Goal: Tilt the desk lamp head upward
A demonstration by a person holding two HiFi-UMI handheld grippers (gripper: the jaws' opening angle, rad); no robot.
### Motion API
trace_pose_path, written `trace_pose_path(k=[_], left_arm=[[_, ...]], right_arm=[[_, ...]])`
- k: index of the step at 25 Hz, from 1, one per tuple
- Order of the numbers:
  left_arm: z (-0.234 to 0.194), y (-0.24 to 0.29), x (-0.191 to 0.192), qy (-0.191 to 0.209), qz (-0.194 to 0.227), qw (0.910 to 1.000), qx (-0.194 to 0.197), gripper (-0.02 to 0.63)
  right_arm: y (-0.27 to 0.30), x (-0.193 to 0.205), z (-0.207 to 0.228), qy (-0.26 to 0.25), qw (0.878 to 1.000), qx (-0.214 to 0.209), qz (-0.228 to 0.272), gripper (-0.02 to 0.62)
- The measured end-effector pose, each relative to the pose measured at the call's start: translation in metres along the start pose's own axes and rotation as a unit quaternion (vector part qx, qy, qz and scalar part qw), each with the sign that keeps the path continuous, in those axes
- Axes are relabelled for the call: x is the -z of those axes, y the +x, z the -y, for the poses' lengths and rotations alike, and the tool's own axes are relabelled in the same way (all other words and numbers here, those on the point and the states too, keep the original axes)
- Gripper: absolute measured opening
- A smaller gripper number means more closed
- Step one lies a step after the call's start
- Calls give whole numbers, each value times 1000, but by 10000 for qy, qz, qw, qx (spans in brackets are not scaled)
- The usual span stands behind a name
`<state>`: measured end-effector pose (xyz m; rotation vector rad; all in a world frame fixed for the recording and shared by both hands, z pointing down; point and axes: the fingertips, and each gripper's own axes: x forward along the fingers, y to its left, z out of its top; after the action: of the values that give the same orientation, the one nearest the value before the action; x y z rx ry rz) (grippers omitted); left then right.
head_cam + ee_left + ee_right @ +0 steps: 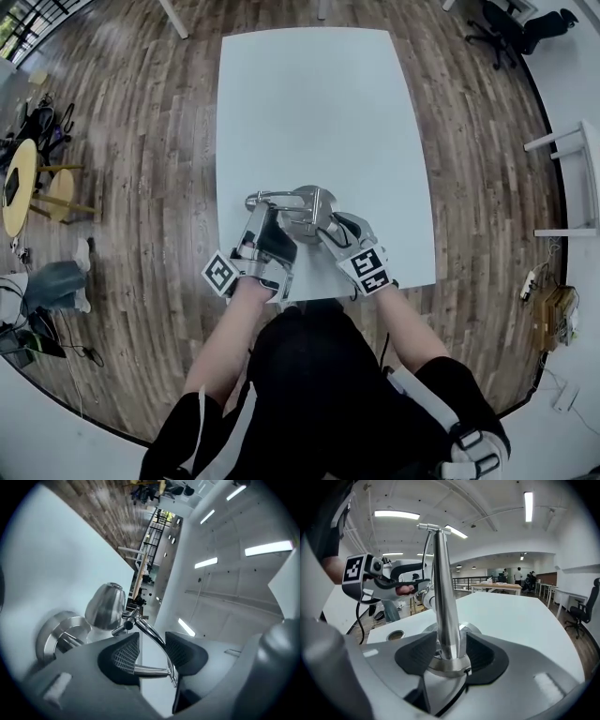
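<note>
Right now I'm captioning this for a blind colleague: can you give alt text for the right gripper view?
An upright chrome lamp post stands between the open right tongs, which sit low on the post, over a white table. Behind it to the left, the left gripper reaches toward the lamp in a bright open office.

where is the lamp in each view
Head view: lamp at the near edge of the table, about the picture's centre.
Left gripper view: lamp head left of centre; its thin arm runs between the jaws.
Right gripper view: post upright at centre, between the jaws.
Shared landmark: the white table, seen in all three views.
</note>
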<state>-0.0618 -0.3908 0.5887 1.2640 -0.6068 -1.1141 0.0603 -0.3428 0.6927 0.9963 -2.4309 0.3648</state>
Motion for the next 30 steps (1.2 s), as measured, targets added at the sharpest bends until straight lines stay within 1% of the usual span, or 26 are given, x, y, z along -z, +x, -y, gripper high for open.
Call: trace_pose_path(k=[2, 5, 10, 16, 17, 19, 21, 26, 30], left_arm=[[-4, 2, -3, -236, 187, 9995, -49, 179], [-5, 0, -3, -309, 320, 9989, -116, 179], [-7, -1, -6, -447, 428, 9979, -167, 178], [-6, 1, -6, -566, 378, 9977, -44, 178], [-5, 1, -6, -551, 372, 9978, -20, 178], [-2, 2, -5, -463, 326, 9984, 21, 137], [-1, 3, -4, -398, 267, 9989, 15, 138], [1, 3, -2, -252, 254, 9993, -101, 138], [7, 9, 2, 96, 72, 9995, -296, 146]], right_arm=[[8, 0, -2, -173, 9997, -128, -104, 206], [17, -2, -4, -282, 9992, -241, -160, 210], [32, 2, -8, -372, 9979, -422, -305, 212], [38, 10, -9, -396, 9970, -526, -396, 210], [38, 10, -9, -417, 9969, -525, -403, 210], [38, 14, -8, -465, 9964, -531, -467, 210], [38, 19, -8, -499, 9958, -557, -524, 210], [37, 18, -7, -503, 9959, -610, -442, 209], [33, 13, -4, -506, 9961, -599, -398, 209]])
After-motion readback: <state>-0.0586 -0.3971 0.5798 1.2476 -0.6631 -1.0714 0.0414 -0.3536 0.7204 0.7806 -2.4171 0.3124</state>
